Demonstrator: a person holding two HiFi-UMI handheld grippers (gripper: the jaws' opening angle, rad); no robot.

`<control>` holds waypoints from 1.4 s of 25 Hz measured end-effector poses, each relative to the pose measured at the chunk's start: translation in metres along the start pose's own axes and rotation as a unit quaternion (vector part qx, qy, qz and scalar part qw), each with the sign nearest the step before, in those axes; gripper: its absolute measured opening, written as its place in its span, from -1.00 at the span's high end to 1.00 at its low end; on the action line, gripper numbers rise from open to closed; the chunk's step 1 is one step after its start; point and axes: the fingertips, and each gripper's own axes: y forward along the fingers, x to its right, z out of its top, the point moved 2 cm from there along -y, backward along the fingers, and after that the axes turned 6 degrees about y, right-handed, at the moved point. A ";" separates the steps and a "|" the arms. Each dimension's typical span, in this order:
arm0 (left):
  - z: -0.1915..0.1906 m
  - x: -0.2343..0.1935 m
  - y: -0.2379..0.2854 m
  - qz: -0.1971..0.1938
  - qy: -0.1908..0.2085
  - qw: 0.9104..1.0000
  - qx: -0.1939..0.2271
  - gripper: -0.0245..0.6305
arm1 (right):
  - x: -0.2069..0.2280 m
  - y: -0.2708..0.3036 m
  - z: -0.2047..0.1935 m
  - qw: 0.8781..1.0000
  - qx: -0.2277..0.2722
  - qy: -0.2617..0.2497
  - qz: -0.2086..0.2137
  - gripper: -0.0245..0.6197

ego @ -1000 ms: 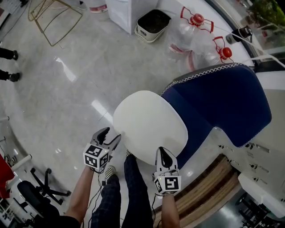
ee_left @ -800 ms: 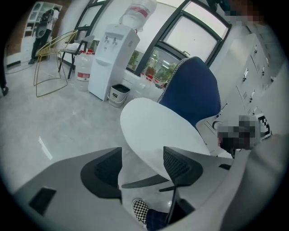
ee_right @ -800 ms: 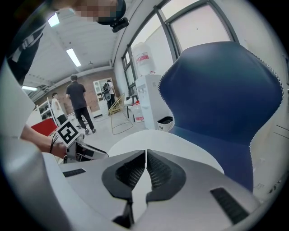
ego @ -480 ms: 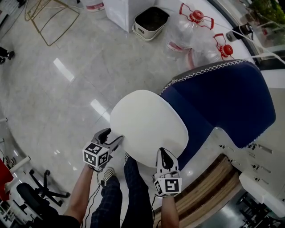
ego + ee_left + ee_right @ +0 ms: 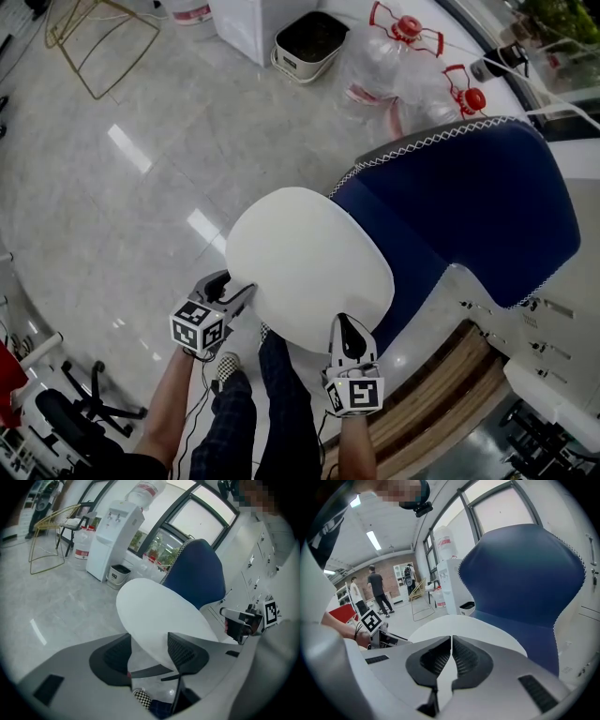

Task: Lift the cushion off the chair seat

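Observation:
A round white cushion (image 5: 305, 267) hangs tilted over the front of the blue chair (image 5: 459, 206), whose tall back stands to the right. My right gripper (image 5: 349, 336) is shut on the cushion's near rim; in the right gripper view only a thin white strip (image 5: 451, 641) shows between the jaws. My left gripper (image 5: 232, 289) is at the cushion's left rim. Its jaws stand well apart (image 5: 149, 651), with the rim of the cushion (image 5: 159, 613) reaching in between them. The chair seat under the cushion is hidden.
Empty water jugs (image 5: 403, 70) and a small bin (image 5: 307, 42) stand on the floor beyond the chair. A gold wire chair (image 5: 98, 37) is at the far left, a water dispenser (image 5: 115, 536) behind. A wooden platform edge (image 5: 441, 403) runs along the lower right. My legs (image 5: 272, 403) are below the cushion.
The cushion has drifted slightly up and left in view with both grippers. The left gripper has edged closer to its rim.

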 end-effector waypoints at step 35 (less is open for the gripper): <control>0.095 0.085 -0.097 -0.011 0.144 0.986 0.086 0.84 | -0.022 -0.100 0.068 0.996 0.057 0.009 -0.063 0.83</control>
